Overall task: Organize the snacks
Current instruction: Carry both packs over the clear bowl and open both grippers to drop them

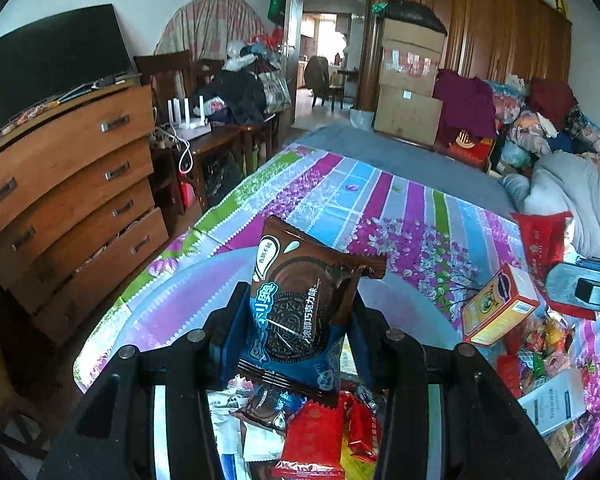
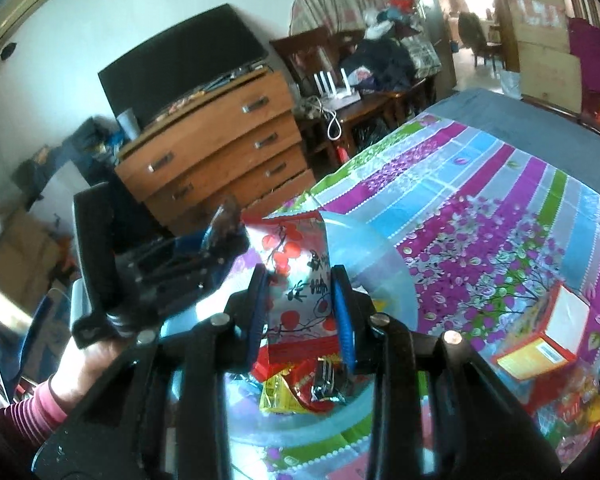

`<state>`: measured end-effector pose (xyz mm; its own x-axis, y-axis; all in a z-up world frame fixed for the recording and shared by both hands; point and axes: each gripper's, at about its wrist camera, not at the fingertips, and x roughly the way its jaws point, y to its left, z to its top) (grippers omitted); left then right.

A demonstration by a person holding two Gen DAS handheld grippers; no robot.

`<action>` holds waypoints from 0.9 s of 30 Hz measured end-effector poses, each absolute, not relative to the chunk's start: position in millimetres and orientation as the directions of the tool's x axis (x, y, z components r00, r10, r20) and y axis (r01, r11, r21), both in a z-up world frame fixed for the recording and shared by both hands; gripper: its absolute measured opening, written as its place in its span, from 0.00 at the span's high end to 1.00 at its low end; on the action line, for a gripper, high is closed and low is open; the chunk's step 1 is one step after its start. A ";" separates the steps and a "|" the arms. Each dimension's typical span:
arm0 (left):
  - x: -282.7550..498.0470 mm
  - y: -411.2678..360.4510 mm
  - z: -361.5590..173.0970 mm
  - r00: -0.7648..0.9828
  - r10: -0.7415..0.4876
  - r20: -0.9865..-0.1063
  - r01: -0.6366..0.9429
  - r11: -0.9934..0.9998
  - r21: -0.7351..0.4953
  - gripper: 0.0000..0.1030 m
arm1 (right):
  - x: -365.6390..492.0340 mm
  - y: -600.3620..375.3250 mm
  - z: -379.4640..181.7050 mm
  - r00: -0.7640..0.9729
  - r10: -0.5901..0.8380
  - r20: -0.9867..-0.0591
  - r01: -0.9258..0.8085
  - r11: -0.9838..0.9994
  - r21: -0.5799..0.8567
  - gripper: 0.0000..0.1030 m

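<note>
My left gripper (image 1: pixel 298 308) is shut on a brown and blue Oreo packet (image 1: pixel 296 268), held upright over a translucent plastic tub (image 1: pixel 172 292). Inside the tub lie red packets (image 1: pixel 312 436) and another Oreo packet (image 1: pixel 268 408). My right gripper (image 2: pixel 299 276) is shut on a white packet with red flowers (image 2: pixel 292 248), above the same tub (image 2: pixel 380 264), which holds a yellow wrapper (image 2: pixel 280 396). In the right wrist view a hand with a pink sleeve (image 2: pixel 44 404) carries the left gripper just to the left. A yellow-orange box (image 1: pixel 496 312) lies on the sheet right of the tub.
The tub sits on a bed with a floral striped sheet (image 1: pixel 380 200). Loose small snacks (image 1: pixel 540 352), a white box (image 1: pixel 556 404) and a red bag (image 1: pixel 540 240) lie at the right. A wooden dresser (image 1: pixel 72 184) stands left of the bed; piled clothes (image 1: pixel 540 120) are beyond.
</note>
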<state>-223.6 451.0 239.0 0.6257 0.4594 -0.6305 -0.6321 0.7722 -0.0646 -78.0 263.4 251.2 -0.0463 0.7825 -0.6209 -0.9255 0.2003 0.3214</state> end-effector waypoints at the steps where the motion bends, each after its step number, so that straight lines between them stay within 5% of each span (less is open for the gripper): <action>1: -221.3 453.8 237.7 0.622 0.459 -0.634 -0.634 0.771 -0.065 0.55 | -77.8 267.9 249.9 -0.047 0.779 -0.625 -0.924 0.204 0.323 0.69; 12: -215.6 470.4 227.4 0.593 0.462 -0.659 -0.655 0.753 -0.062 0.54 | -82.4 304.9 230.8 -0.065 0.738 -0.671 -0.925 0.207 0.317 0.68; 14: -217.0 472.5 224.7 0.585 0.468 -0.662 -0.664 0.746 -0.060 0.48 | -83.5 308.8 229.8 -0.058 0.734 -0.676 -0.928 0.211 0.308 0.68; 16: -218.4 473.1 222.8 0.581 0.475 -0.661 -0.669 0.741 -0.056 0.34 | -84.2 314.5 227.5 -0.069 0.724 -0.687 -0.926 0.209 0.313 0.61; 19: -219.4 472.7 221.1 0.581 0.475 -0.660 -0.668 0.742 -0.054 0.31 | -88.5 316.1 229.8 -0.053 0.728 -0.683 -0.931 0.211 0.297 0.40; 27: -230.5 471.9 226.9 0.600 0.472 -0.646 -0.670 0.737 -0.083 0.31 | -93.9 296.6 238.3 -0.060 0.764 -0.642 -0.925 0.200 0.324 0.40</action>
